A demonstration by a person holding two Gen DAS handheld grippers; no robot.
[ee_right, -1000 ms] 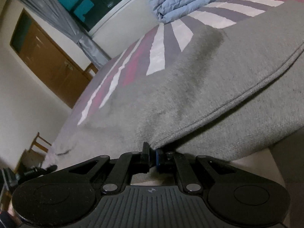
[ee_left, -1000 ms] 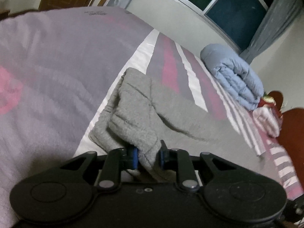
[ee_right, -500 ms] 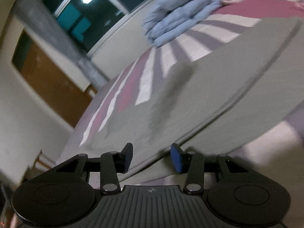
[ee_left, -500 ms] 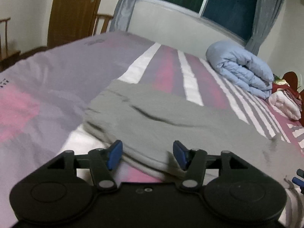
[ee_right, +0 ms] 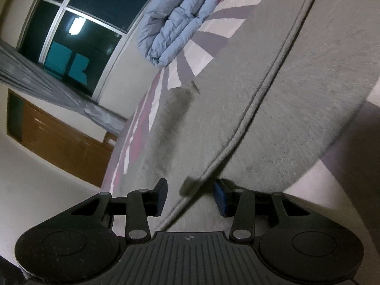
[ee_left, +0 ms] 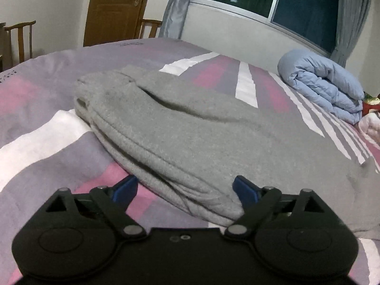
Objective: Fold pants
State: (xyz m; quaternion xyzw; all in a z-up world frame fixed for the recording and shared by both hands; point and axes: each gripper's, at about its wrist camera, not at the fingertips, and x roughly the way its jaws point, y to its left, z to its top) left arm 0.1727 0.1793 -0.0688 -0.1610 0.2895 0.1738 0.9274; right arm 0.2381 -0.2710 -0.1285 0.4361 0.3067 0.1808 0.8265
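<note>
Grey fleece pants (ee_left: 190, 130) lie on the bed, folded lengthwise, with the ribbed waistband end nearest my left gripper (ee_left: 185, 190). Its jaws are opening and stand wide, with the corner of the waistband between the blue pads (ee_left: 244, 191) but not pressed by them. In the right wrist view the same pants (ee_right: 261, 95) fill the frame, tilted. A stitched edge runs down between the fingers of my right gripper (ee_right: 191, 194), which is open and grips nothing.
The bed cover (ee_left: 47, 142) is striped purple, pink and white. A rolled light-blue duvet (ee_left: 325, 90) (ee_right: 180, 16) lies at the far side under the window. Pale folded clothes (ee_left: 370, 123) lie at the right edge. Wooden chairs (ee_left: 19, 40) and a door (ee_left: 116, 7) stand beyond the bed.
Both grippers let go of the grey cloth and drew back from it. The left jaws spread wide. The right wrist view has rolled, so the bed now looks steeply tilted.
</note>
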